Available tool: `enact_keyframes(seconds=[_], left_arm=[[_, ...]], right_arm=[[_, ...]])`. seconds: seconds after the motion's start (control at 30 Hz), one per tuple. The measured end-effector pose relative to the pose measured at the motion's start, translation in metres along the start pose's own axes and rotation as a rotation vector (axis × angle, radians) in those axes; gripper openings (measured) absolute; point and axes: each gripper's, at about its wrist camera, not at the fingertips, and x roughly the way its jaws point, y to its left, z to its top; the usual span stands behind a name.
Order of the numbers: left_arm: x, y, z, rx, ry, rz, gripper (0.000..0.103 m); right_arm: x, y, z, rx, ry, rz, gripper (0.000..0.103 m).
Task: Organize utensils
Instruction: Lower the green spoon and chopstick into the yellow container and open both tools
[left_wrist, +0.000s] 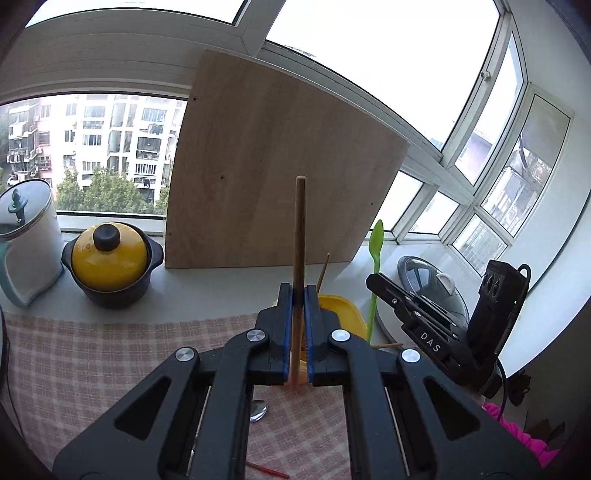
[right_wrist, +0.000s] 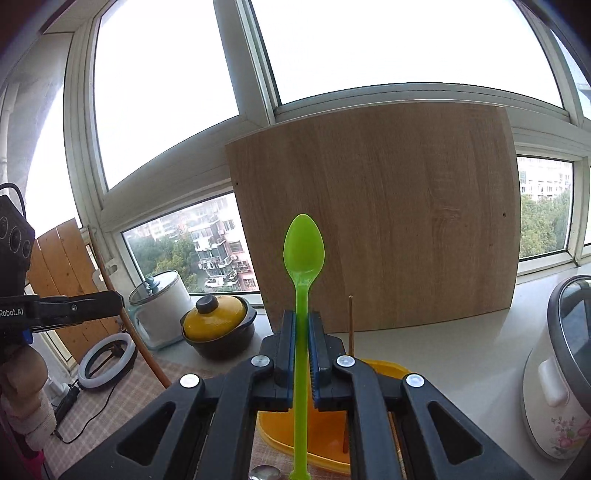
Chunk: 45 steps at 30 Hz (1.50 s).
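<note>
**Both tongs raised, each gripping one utensil**

At the far left of the surface's back edge, by the window, stands a white container (left_wrist: 31, 240) with a glass lid, and just beside it a black pot with a yellow lid (left_wrist: 110, 262). A wooden board (left_wrist: 280, 166) leans upright against the window frame behind the middle of the surface. A checked cloth (left_wrist: 92, 354) covers the near part of the surface.

The left tongs (left_wrist: 299, 295) are closed on a wooden chopstick (left_wrist: 300, 229), which stands nearly upright between the blue pads, its tip up in front of the board. Below and just behind them sits a yellow tray (left_wrist: 341, 308) near the middle of the surface, with another thin stick (left_wrist: 323, 271) rising from it. A metal spoon (left_wrist: 258, 410) lies on the cloth under the left tongs.

Further right, the right tongs (right_wrist: 303, 328) are closed on a green plastic spoon (right_wrist: 303, 254), bowl upward, held over the tray. At the right end of the surface sits a white cooker (right_wrist: 561, 369) with a glass lid.
</note>
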Motion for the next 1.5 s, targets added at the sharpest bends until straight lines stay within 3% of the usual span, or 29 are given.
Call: enact_keyframes(seconds=[0.37, 0.83, 1.2, 1.5], left_arm=[[0.029, -0.012, 0.016, 0.01, -0.013, 0.009, 0.004], [0.057, -0.012, 0.004, 0.018, 0.047, 0.018, 0.004], [0.058, -0.01, -0.008, 0.025, 0.089, 0.013, 0.004], [0.077, -0.009, -0.028, 0.011, 0.167, 0.003, 0.004]], right_arm=[[0.016, -0.002, 0.005, -0.023, -0.046, -0.099, 0.004], [0.04, -0.003, -0.013, -0.039, 0.005, -0.165, 0.004], [0.039, -0.015, -0.024, 0.018, 0.109, -0.109, 0.004], [0.036, -0.031, -0.031, 0.097, 0.201, -0.081, 0.004]])
